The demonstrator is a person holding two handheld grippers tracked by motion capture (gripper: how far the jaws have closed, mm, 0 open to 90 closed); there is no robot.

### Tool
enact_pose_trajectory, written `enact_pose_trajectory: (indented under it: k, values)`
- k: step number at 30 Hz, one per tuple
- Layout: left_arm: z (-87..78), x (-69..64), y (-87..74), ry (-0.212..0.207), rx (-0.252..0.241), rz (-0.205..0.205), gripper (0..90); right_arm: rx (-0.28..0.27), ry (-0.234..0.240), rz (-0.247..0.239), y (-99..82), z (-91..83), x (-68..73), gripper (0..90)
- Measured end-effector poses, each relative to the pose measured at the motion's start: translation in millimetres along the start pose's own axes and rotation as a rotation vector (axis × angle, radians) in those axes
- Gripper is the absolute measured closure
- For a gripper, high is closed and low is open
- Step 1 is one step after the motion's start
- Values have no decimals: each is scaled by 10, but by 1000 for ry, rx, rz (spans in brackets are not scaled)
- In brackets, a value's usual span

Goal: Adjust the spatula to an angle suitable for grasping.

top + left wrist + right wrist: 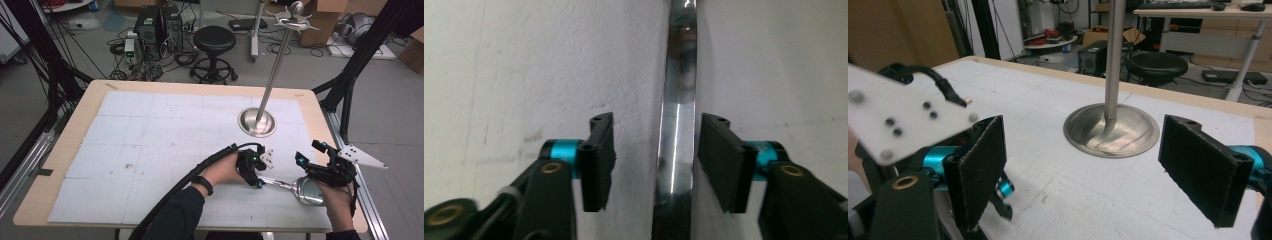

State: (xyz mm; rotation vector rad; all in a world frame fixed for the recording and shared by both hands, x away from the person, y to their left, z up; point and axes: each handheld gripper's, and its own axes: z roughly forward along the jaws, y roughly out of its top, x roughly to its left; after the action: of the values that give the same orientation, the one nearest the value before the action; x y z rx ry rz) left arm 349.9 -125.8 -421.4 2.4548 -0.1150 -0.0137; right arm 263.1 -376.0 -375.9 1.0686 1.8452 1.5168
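— High view first: what do you see from up there?

— A person's two forearms come in from the bottom over a white mat (150, 135) on a wooden table (80, 115). The left gripper (260, 176) sits near the front edge, right of centre, with its tips down by the thin handle of a steel ladle (305, 190). The ladle lies flat on the mat, its bowl towards the right, partly under the right gripper (314, 155). Farther back stands a metal stand (257, 122), a round base with a tall pole rising from it. A black stool (214, 42) stands on the floor beyond the table.

— And the left gripper view?

— That one looks straight down on the mat. The ladle handle (676, 125) runs top to bottom between the two black jaws. The left gripper (654, 160) is released: there is a clear gap on the left side of the handle and a narrow one on the right, so it straddles the handle without squeezing it.

— The right gripper view?

— It looks across the table. The right gripper (1098, 175) is spread wide, with nothing between its jaws. Past them the stand's base (1111, 131) rests on the mat, the pole going up out of frame. At the left, close by, is the left gripper's grey plate (893, 120) and cable. The stool (1155, 64) is in the background.
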Motion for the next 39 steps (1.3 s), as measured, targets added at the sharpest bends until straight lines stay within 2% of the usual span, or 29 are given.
enact_pose_trajectory:
  k: [1,4,5,7,11,14,18,20,24,26,28,33,35,39]
  values:
    - [-53,3,-8,2,-24,-22,357,1,3,1,-1,6,2,182]
    - [-292,-9,-33,51,-70,-41,290,8,8,-1,-1,45,13,182]
    - [-359,-10,-44,62,-76,-35,282,12,9,-3,0,58,18,182]
    - [-535,-39,-96,85,-104,-50,266,13,18,-4,1,88,26,182]
    - [-923,-110,-262,138,-160,-84,257,24,29,-16,6,169,51,181]
    - [-1217,-183,-425,186,-191,-94,248,34,39,-23,5,234,74,182]
    - [-1570,-298,-698,247,-254,-136,255,53,50,-27,-1,322,113,181]
    - [-1735,-357,-858,288,-273,-141,256,59,58,-34,-2,368,133,182]
    - [-2015,-478,-1196,345,-321,-170,257,73,66,-41,1,443,169,182]
    - [-2132,-546,-1371,374,-348,-202,254,76,67,-50,2,467,178,182]
    - [-2254,-608,-1544,399,-378,-217,250,82,70,-47,-1,484,182,181]
    - [-2505,-783,-1916,465,-454,-265,232,86,65,-44,-3,493,171,181]
    - [-2585,-838,-2053,491,-475,-278,229,84,63,-40,-5,489,159,181]
    - [-2703,-929,-2326,546,-551,-310,205,85,56,-32,-16,473,135,181]
